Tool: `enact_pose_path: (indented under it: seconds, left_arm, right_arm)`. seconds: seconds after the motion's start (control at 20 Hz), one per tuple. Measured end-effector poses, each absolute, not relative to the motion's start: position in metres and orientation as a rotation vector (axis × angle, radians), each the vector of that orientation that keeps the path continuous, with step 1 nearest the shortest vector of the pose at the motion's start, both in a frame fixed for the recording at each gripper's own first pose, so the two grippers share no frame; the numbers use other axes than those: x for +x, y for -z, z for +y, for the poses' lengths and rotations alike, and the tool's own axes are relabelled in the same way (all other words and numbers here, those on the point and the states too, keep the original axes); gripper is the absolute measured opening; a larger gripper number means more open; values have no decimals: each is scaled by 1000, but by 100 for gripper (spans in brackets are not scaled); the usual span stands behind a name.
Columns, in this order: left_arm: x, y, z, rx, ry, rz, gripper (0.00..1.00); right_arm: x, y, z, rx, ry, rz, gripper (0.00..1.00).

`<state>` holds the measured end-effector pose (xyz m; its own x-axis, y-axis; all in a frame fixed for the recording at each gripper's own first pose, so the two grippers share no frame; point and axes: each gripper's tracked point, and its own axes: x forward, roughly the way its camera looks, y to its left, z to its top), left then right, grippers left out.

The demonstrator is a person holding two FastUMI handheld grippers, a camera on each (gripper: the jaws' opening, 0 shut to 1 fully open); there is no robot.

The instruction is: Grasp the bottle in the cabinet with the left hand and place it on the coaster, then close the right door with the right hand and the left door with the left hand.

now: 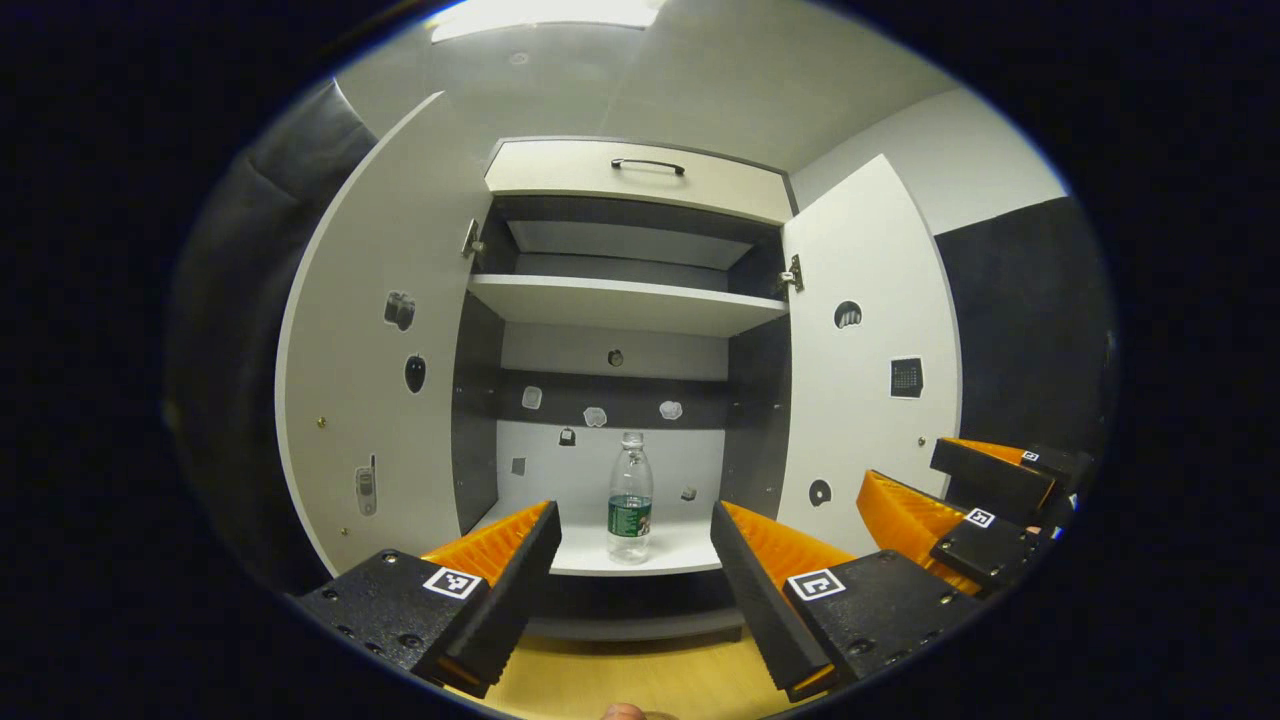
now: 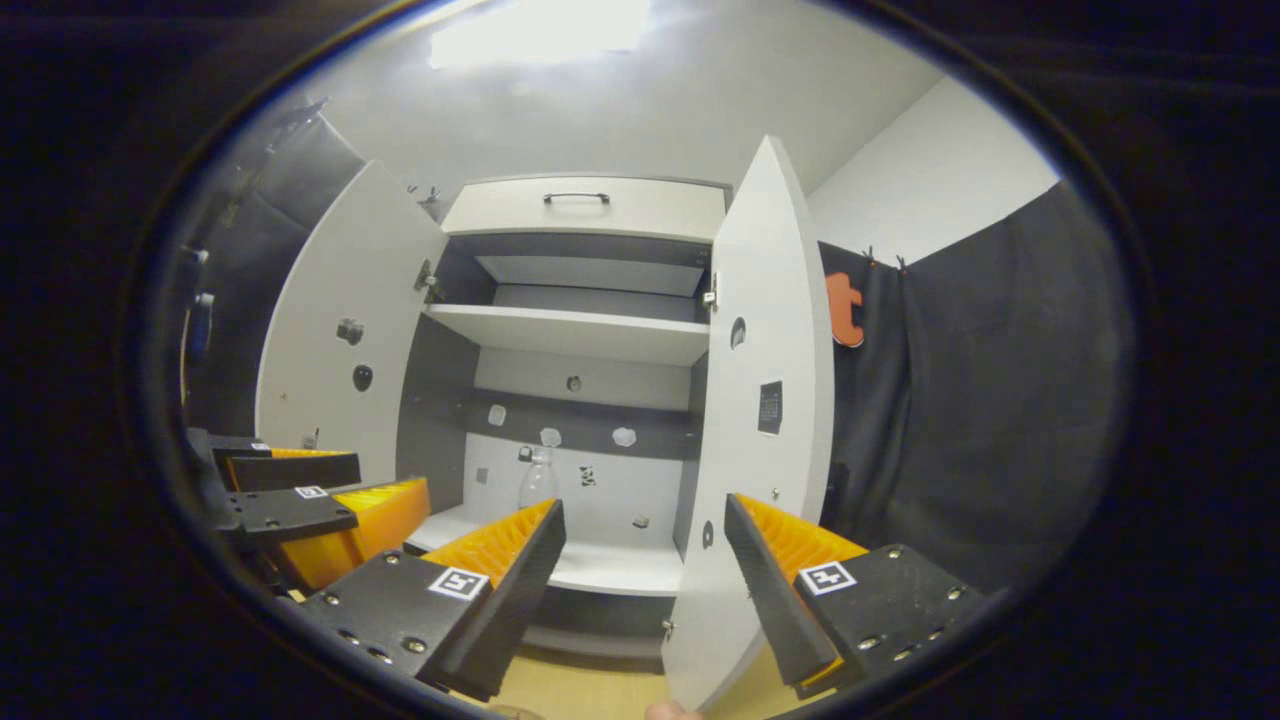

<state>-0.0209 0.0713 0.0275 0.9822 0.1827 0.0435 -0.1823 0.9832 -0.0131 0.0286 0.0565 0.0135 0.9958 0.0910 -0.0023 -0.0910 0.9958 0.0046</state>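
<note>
A clear plastic bottle [image 1: 630, 497] with a green label stands upright on the cabinet's lower shelf [image 1: 680, 555]. My left gripper [image 1: 634, 565] is open in front of the cabinet, the bottle centred beyond the gap and still some way off. Both doors are swung open: the left door [image 1: 385, 340] and the right door [image 1: 865, 350]. The right gripper [image 1: 945, 500] hangs open at the right, below the right door. In the right gripper view, my right gripper [image 2: 645, 560] is open before the right door's edge [image 2: 760, 420]; the bottle [image 2: 538, 480] peeks out behind its left finger. The left gripper [image 2: 300, 500] is at the left.
A shelf board [image 1: 625, 303] spans the cabinet above the bottle, and a drawer front with a dark handle [image 1: 648, 164] sits on top. Small stickers dot the doors and back wall. A wooden tabletop [image 1: 640, 675] lies below the cabinet. Black cloth [image 2: 980, 420] hangs to the right.
</note>
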Motion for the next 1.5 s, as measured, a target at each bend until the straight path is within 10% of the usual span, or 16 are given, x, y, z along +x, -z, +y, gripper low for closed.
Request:
enact_pose_path:
  seconds: [1.5]
  left_arm:
    - [205,26,135,-38,-155,95,95]
  right_arm:
    - [-7,-5,-59,-55,206,35,97]
